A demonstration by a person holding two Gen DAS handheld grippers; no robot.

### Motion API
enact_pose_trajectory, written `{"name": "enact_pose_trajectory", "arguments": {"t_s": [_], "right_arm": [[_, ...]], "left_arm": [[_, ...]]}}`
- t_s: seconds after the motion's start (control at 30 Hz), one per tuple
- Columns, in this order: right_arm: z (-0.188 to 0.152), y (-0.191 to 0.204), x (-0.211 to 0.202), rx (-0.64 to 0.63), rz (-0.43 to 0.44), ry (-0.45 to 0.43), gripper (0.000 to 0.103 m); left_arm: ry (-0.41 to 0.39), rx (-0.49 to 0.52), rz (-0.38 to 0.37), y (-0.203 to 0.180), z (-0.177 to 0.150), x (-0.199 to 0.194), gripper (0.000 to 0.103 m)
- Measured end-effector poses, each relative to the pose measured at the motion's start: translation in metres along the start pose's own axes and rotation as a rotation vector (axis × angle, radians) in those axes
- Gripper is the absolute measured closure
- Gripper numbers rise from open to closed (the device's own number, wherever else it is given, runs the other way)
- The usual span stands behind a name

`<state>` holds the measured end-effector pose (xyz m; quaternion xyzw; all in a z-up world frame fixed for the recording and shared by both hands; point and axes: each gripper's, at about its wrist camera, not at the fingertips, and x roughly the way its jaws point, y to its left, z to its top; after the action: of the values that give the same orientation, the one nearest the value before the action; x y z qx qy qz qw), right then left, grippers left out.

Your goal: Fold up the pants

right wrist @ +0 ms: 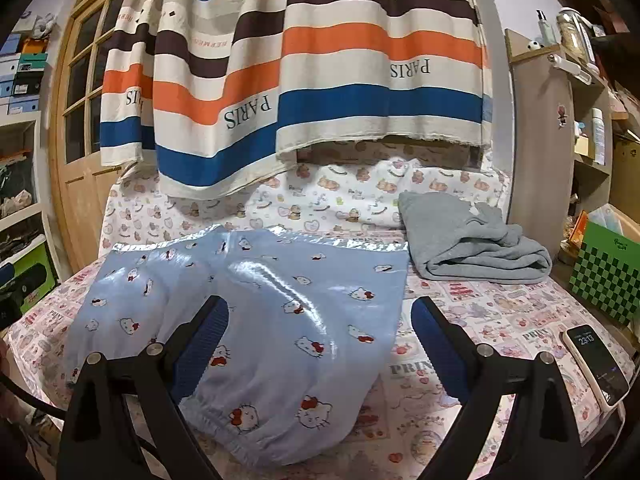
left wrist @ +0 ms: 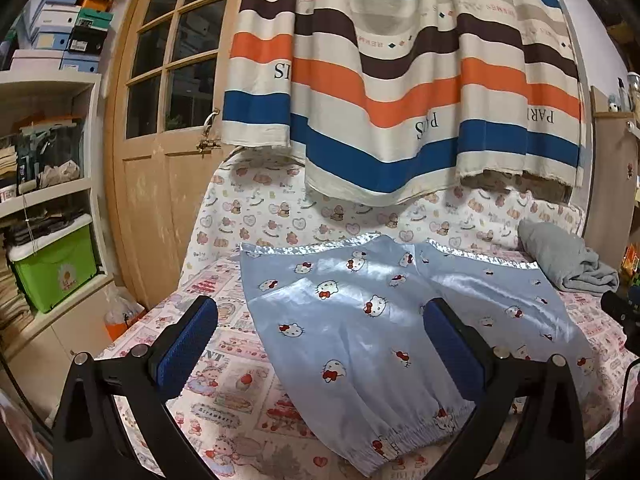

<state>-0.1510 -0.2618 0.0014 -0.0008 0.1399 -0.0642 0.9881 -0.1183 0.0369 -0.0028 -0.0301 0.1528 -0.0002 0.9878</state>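
Bedroom, patterned bed (left wrist: 224,412) under a striped curtain (left wrist: 400,80).
Lay spread flat on the bed: blue cat-print pants (left wrist: 380,320), grey towel (right wrist: 472,240) beside. Hovered above, jaws apart, gripping nothing: left tool (left wrist: 320,344), right tool (right wrist: 320,340).

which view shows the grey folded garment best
The right wrist view: the grey folded garment lies whole and unobstructed beyond the pants. The left wrist view shows it small and distorted at the right edge.
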Motion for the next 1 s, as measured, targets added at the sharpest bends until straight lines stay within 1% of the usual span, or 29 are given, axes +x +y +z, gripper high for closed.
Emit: {"name": "enact_pose_trajectory", "arguments": {"t_s": [0.07,0.17,0.3,0.43,0.57,0.63,0.7,0.73,0.77,0.8,0.9,1.0], "right_arm": [[0.0,0.005,0.0,-0.008,0.006,-0.001,0.009],[0.003,0.016,0.0,-0.025,0.038,-0.002,0.009],[0.005,0.037,0.003,-0.042,0.128,0.001,0.009],[0.0,0.071,0.012,-0.103,0.246,0.038,0.009],[-0.01,0.103,0.018,-0.174,0.361,0.08,0.01],[-0.016,0.122,0.021,-0.226,0.428,0.105,0.02],[-0.02,0.14,0.023,-0.28,0.485,0.134,0.038],[-0.024,0.151,0.023,-0.314,0.523,0.153,0.044],[-0.028,0.162,0.023,-0.349,0.553,0.17,0.054],[-0.033,0.172,0.022,-0.385,0.575,0.183,0.058],[-0.047,0.193,0.017,-0.476,0.626,0.203,0.061],[-0.061,0.211,0.014,-0.553,0.67,0.233,0.062]], "left_arm": [[-0.001,0.01,0.006,0.003,0.0,-0.001,0.001],[-0.009,0.03,0.029,0.007,-0.002,-0.004,0.001],[-0.018,0.028,0.062,0.019,-0.005,-0.011,0.001],[-0.012,-0.01,0.097,0.04,-0.01,-0.016,0.001],[-0.004,-0.039,0.15,0.062,-0.017,-0.02,0.001],[-0.002,-0.053,0.179,0.072,-0.021,-0.022,0.001],[0.008,-0.071,0.202,0.083,-0.025,-0.023,0.001],[0.011,-0.081,0.211,0.088,-0.027,-0.024,0.001],[0.014,-0.093,0.223,0.094,-0.029,-0.024,0.001],[0.017,-0.103,0.231,0.098,-0.031,-0.025,0.001],[0.025,-0.136,0.245,0.111,-0.036,-0.025,0.001],[0.034,-0.161,0.255,0.121,-0.041,-0.025,0.001]]}}
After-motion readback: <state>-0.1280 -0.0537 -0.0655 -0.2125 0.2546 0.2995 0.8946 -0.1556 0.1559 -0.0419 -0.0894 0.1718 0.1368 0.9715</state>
